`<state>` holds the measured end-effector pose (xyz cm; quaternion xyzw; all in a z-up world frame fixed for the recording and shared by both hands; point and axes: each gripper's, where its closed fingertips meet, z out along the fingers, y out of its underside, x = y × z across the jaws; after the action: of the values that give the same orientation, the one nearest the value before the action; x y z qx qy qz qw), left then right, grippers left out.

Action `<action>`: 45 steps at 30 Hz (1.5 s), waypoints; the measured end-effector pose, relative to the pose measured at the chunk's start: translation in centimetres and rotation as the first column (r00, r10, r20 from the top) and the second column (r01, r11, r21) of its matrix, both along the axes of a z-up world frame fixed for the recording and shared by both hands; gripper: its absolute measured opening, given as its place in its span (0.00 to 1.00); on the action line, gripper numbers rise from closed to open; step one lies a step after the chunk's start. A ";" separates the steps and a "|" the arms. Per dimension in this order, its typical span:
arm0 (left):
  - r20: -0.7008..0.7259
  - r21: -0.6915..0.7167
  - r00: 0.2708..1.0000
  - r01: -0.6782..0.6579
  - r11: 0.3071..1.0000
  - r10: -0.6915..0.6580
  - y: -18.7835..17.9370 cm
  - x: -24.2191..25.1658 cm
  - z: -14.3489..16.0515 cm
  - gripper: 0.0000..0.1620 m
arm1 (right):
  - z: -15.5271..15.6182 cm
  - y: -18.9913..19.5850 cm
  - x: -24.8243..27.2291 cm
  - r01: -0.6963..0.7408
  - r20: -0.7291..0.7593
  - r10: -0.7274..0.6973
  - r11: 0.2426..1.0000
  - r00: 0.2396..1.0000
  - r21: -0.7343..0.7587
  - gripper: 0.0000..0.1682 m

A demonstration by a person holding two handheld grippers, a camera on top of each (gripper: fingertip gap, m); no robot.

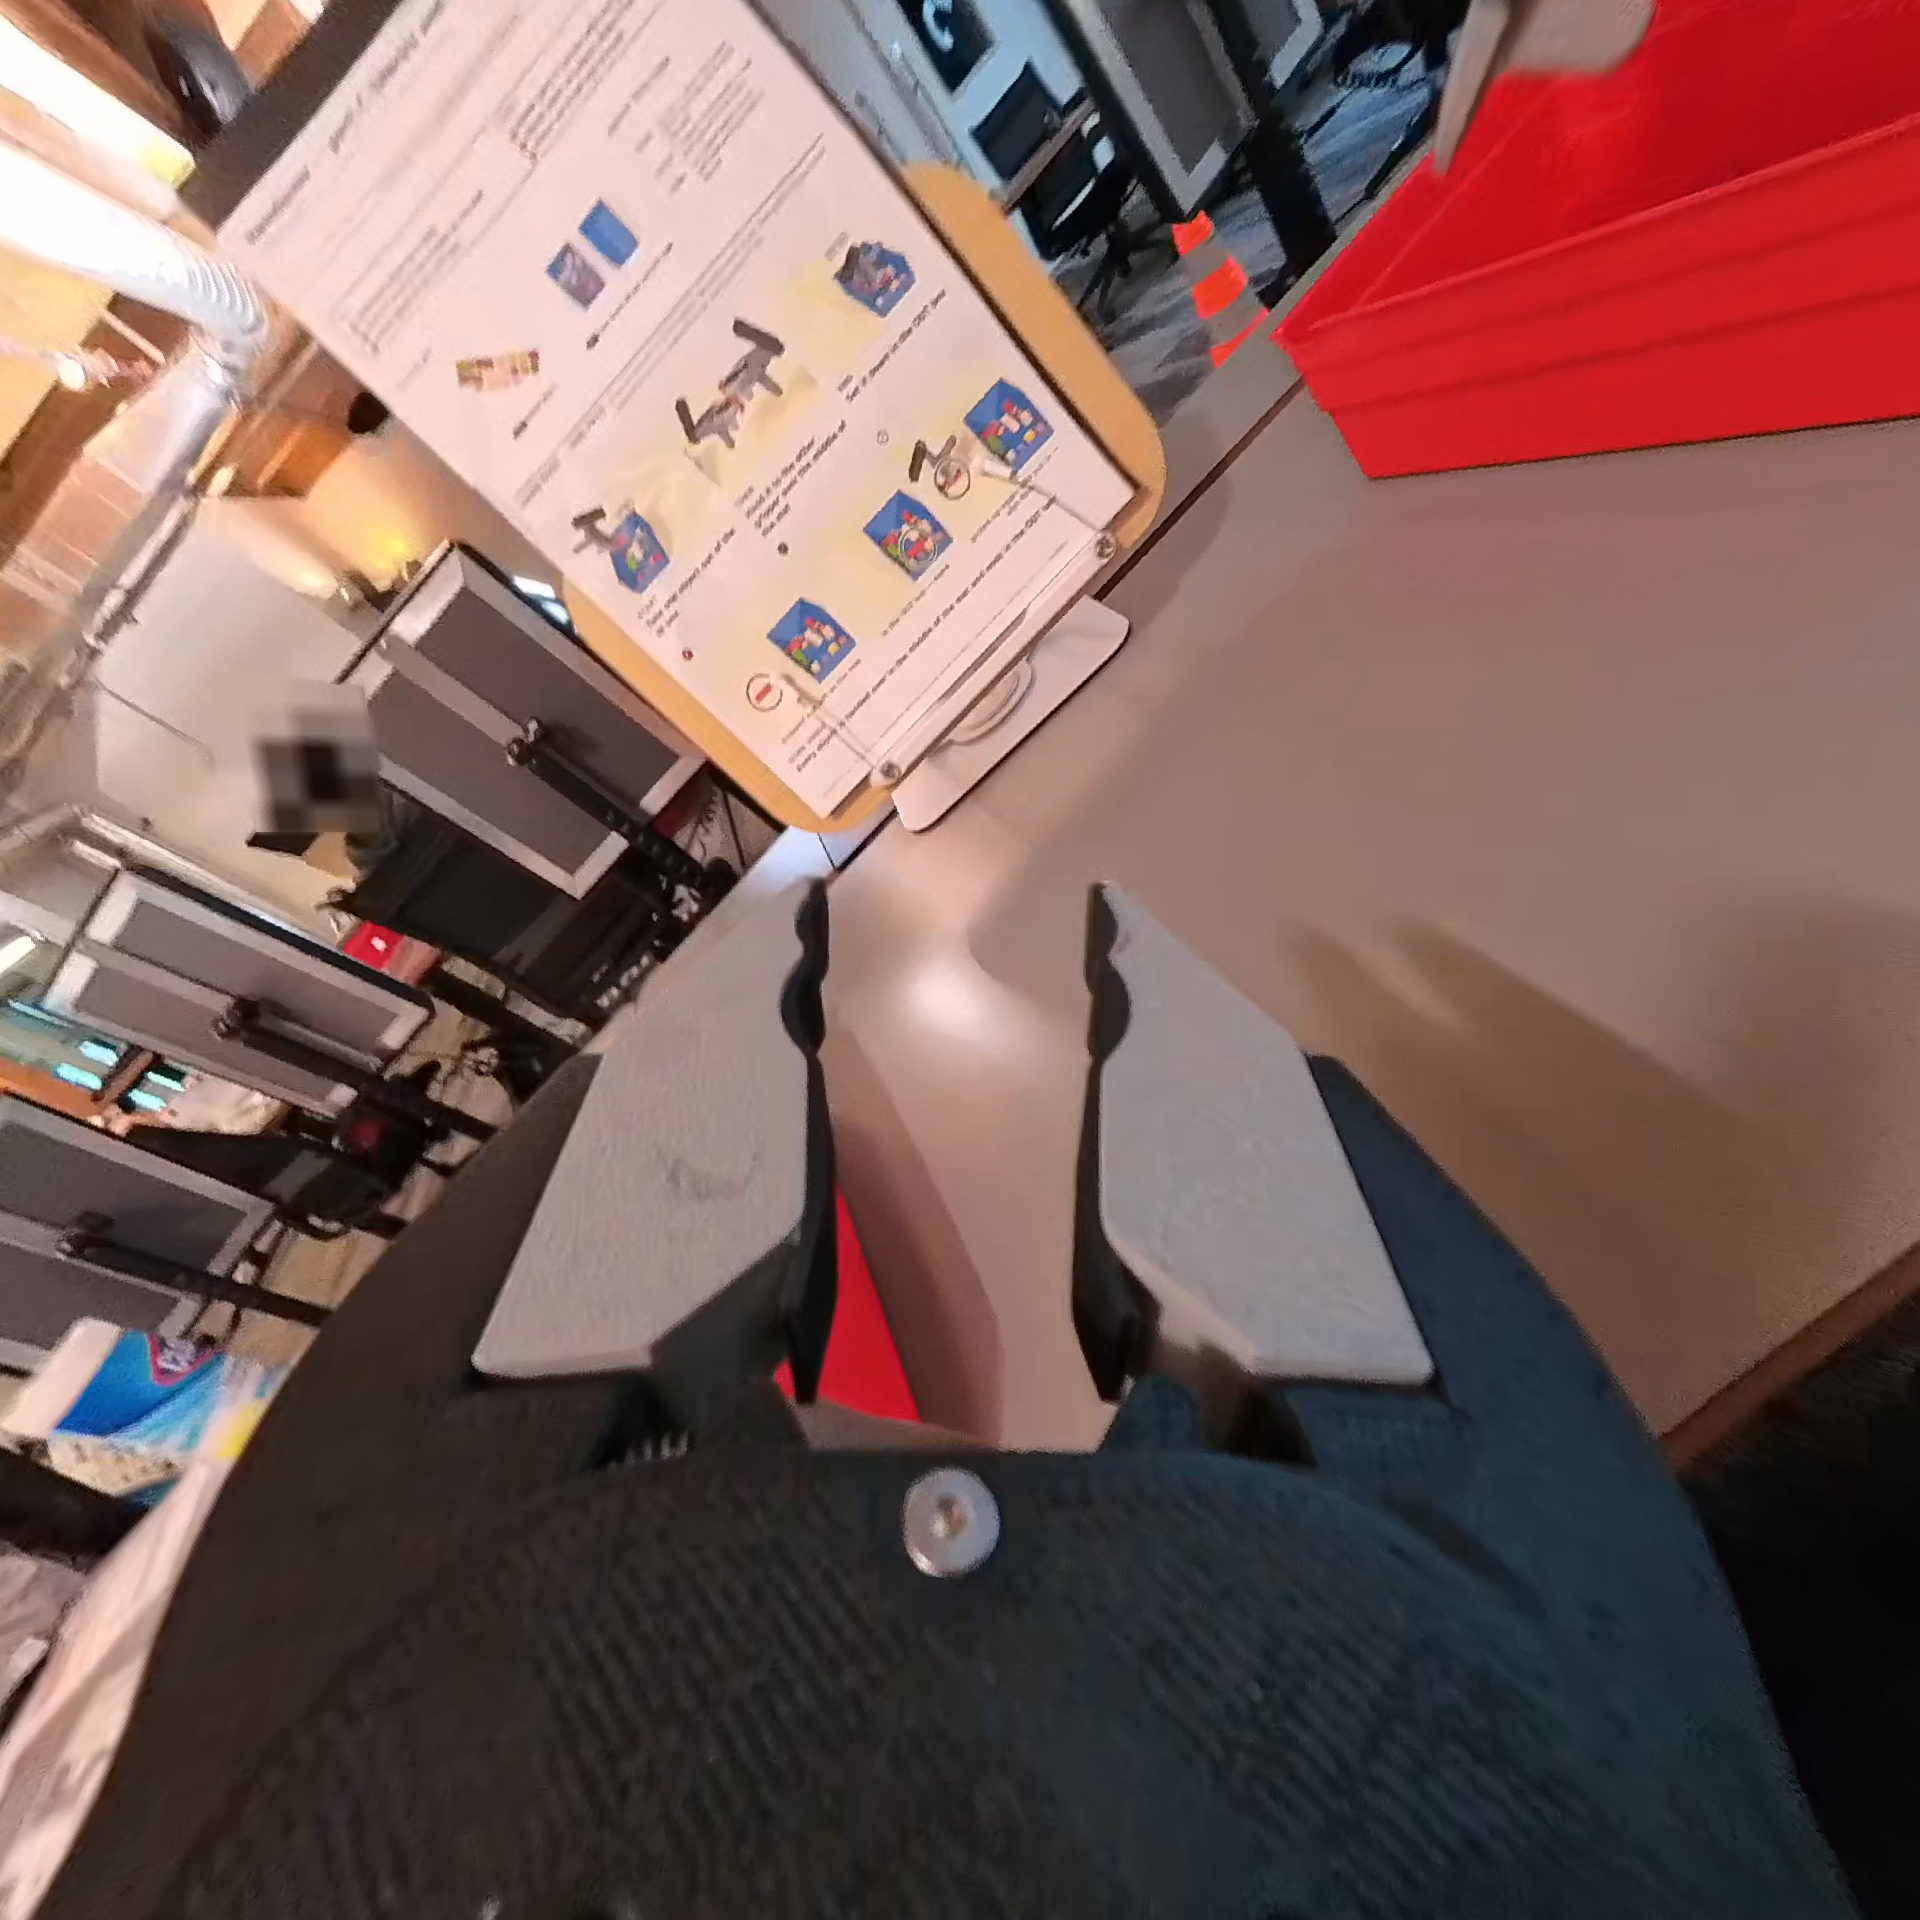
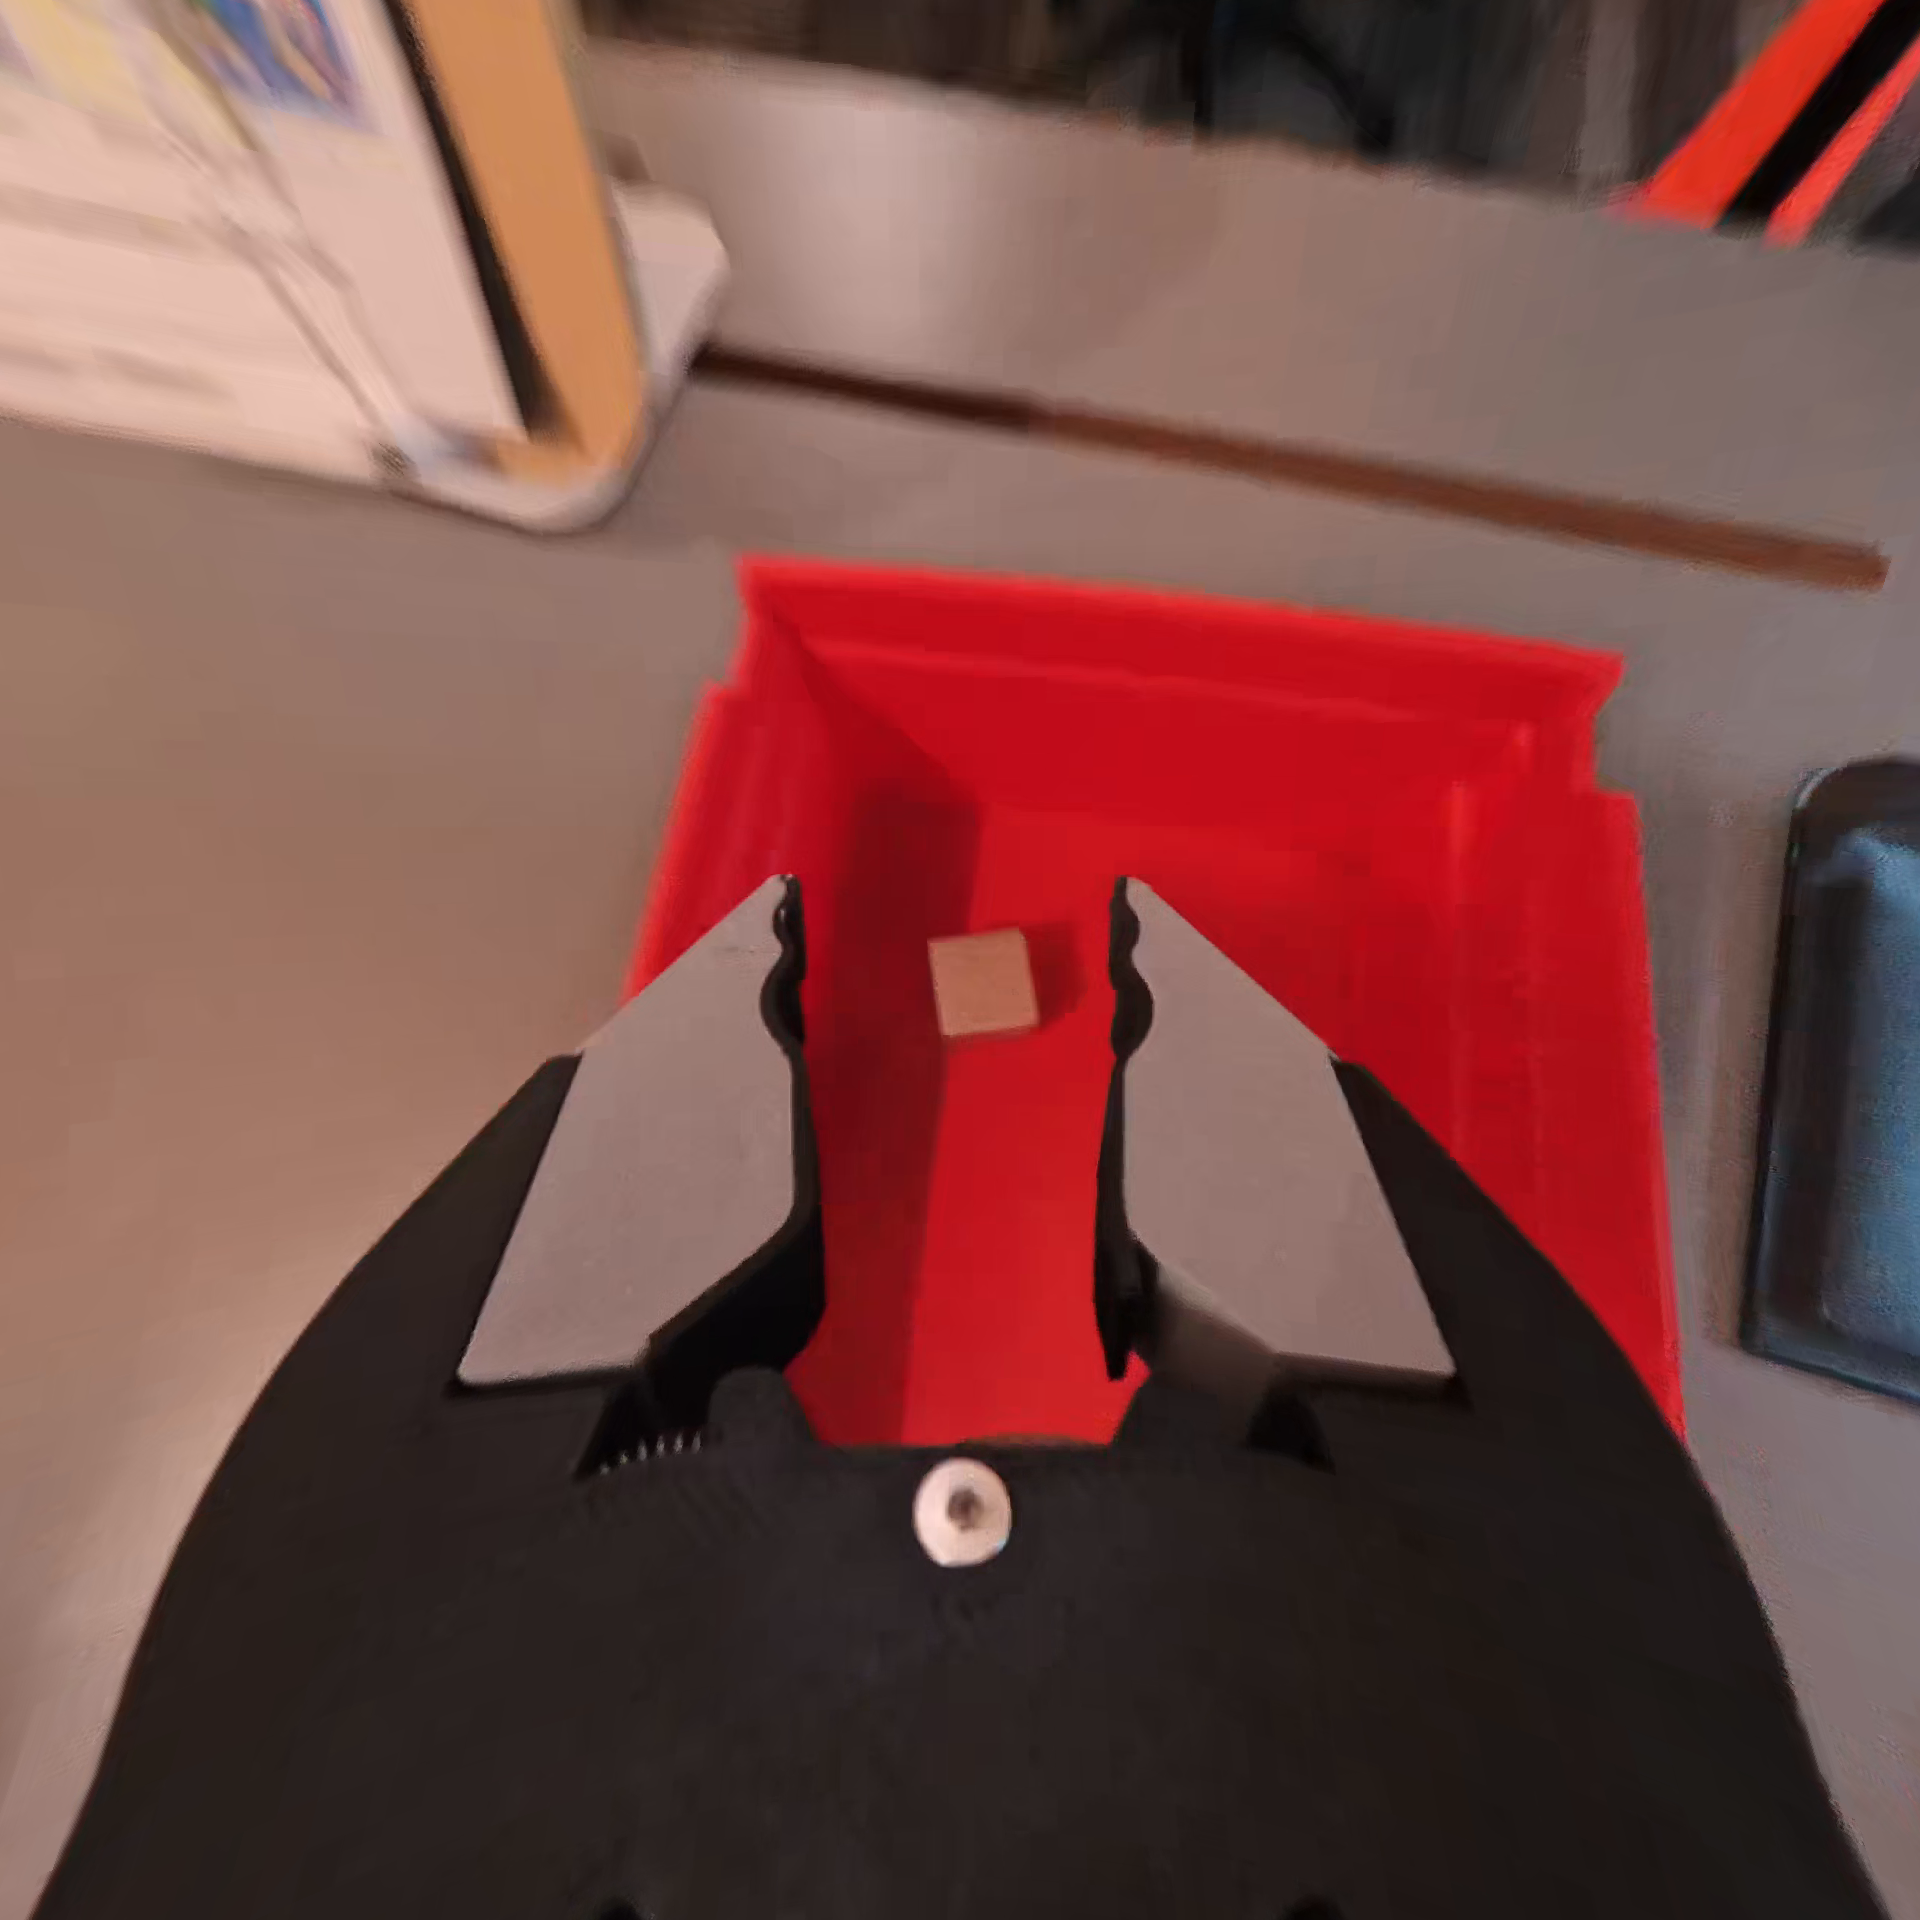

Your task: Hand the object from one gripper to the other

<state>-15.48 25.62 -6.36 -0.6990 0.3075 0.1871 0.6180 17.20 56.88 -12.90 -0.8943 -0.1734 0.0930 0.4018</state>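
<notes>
A small tan wooden cube [image 2: 982, 995] lies on the floor of a red bin [image 2: 1247, 748]. My right gripper [image 2: 956, 904] hangs open above the bin, and the cube shows between its two fingers, free of both. My left gripper [image 1: 956, 904] is open and empty, tilted over the grey table [image 1: 1455, 727]. A red bin [image 1: 1621, 312] stands at the upper right of the left wrist view, and the tip of the other gripper [image 1: 1507, 62] shows above it. A sliver of red [image 1: 862, 1330] shows low between the left fingers.
A printed instruction sheet on a tan board [image 1: 727, 416] stands on a white base at the table's far side; it also shows in the right wrist view [image 2: 312, 239]. A dark blue-black tray [image 2: 1849, 1081] lies right of the bin. Shelves and cases stand beyond the table.
</notes>
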 end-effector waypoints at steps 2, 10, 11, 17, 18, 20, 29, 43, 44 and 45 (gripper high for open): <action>0.054 -0.038 0.998 -0.030 0.999 0.032 0.4 -1.6 -0.3 0.30 | 4.3 -2.5 -2.0 -0.051 -0.115 0.066 0.990 0.991 0.129 0.34; 0.333 -0.263 0.851 -0.329 0.907 0.406 0.6 -16.5 -3.4 0.35 | 8.7 -21.1 -12.3 -0.449 -0.339 0.582 0.801 0.739 0.397 0.33; 0.364 -0.292 0.814 -0.362 0.885 0.453 0.2 -18.5 -4.0 0.35 | 8.3 -23.0 -13.0 -0.487 -0.367 0.622 0.777 0.692 0.398 0.33; 0.350 -0.404 0.769 -0.392 0.827 0.535 0.3 -25.3 -6.2 0.37 | 6.4 -29.2 -13.4 -0.683 -0.383 0.746 0.659 0.544 0.315 0.36; 0.317 -0.439 0.790 -0.369 0.819 0.525 1.3 -26.0 -6.5 0.37 | 6.7 -29.4 -13.2 -0.678 -0.367 0.754 0.654 0.545 0.336 0.36; 0.250 -0.577 0.834 -0.279 0.768 0.491 2.9 -26.8 -7.8 0.40 | 7.4 -29.6 -12.7 -0.653 -0.358 0.757 0.653 0.546 0.385 0.33; -0.324 -0.704 0.904 -0.428 0.568 0.279 8.6 -33.4 -11.7 0.43 | 6.9 -29.2 -12.2 -0.663 -0.391 0.753 0.654 0.529 0.364 0.33; -0.461 -0.832 0.888 -0.429 0.352 -0.008 9.4 -35.5 -19.0 0.23 | 5.4 -26.9 -12.3 -0.657 -0.485 0.709 0.687 0.512 0.310 0.33; -0.467 -0.829 0.884 -0.433 0.354 -0.012 9.5 -35.5 -19.0 0.23 | 5.4 -26.9 -12.3 -0.658 -0.486 0.709 0.687 0.511 0.310 0.33; -0.477 -0.826 0.878 -0.440 0.353 -0.022 9.4 -35.6 -18.9 0.23 | 5.4 -27.0 -12.3 -0.659 -0.486 0.710 0.685 0.510 0.310 0.33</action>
<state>-51.04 35.07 -25.26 -0.8994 0.3853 0.2059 0.0163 4.91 29.86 -7.47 -0.6627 -0.3869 0.4994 0.4022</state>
